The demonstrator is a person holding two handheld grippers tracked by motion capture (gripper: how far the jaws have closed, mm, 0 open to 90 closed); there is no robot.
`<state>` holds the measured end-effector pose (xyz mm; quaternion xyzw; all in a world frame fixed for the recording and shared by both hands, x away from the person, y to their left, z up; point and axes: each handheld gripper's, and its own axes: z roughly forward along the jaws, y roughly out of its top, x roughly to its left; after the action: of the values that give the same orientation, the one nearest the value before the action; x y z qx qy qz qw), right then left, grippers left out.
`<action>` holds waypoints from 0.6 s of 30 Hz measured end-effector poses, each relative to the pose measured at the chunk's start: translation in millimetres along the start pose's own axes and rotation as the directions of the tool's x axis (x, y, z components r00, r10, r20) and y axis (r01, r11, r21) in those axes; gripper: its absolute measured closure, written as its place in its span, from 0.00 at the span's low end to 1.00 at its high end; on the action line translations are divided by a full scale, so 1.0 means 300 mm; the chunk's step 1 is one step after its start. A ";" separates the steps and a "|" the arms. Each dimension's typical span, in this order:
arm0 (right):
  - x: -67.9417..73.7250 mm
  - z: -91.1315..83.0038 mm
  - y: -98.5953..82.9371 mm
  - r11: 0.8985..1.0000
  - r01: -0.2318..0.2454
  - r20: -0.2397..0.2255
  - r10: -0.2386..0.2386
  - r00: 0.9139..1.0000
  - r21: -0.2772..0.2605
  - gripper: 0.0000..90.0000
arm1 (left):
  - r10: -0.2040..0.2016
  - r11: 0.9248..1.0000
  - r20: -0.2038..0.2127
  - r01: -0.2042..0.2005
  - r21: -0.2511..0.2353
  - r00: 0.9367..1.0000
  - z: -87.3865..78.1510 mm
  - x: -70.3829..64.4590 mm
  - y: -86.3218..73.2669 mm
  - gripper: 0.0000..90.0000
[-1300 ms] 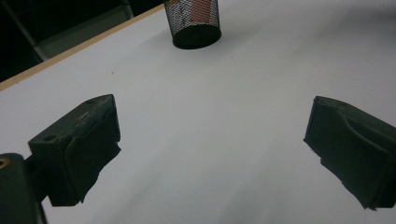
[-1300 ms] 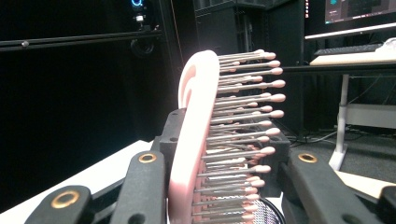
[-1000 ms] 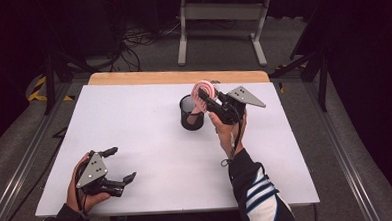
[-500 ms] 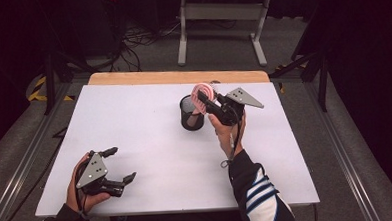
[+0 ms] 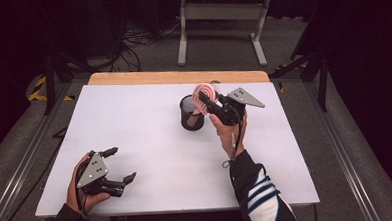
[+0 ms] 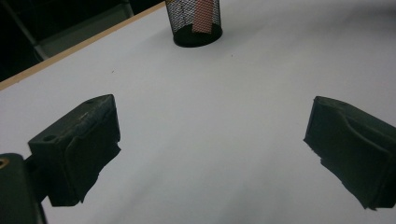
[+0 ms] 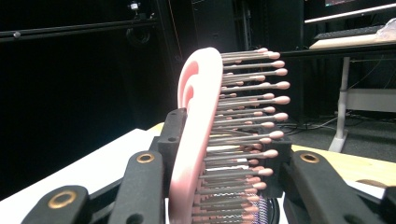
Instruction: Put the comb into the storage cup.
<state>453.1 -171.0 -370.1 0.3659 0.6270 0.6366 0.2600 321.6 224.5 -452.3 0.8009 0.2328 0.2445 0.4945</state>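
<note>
Your right gripper (image 5: 209, 104) is clamped on the pink hairbrush (image 7: 201, 135) by its head | your left gripper (image 5: 117, 165) gapes wide, holding nothing, low over the white table (image 5: 149, 122) | brush upright, handle down inside the black mesh cup (image 5: 191, 113), bristles facing sideways | dark room beyond.

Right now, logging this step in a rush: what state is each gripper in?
Left gripper: open, holding nothing, low over the table.
Right gripper: shut on the pink hairbrush, its handle in the mesh cup.
</note>
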 end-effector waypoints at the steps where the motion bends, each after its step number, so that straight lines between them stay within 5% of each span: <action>1: -0.002 -0.002 0.000 1.000 0.002 0.005 -0.002 1.000 0.000 0.69 | 0.000 1.000 -0.001 0.000 -0.002 1.000 0.001 0.000 0.000 0.05; 18: -0.030 -0.027 -0.002 1.000 0.004 0.034 -0.004 0.999 0.003 0.65 | 0.002 1.000 0.001 -0.002 0.007 1.000 0.006 -0.001 -0.001 0.05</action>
<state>452.0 -183.1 -371.4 0.3759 0.6243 0.6286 0.2715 322.5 223.3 -453.4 0.8031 0.2326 0.2437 0.4915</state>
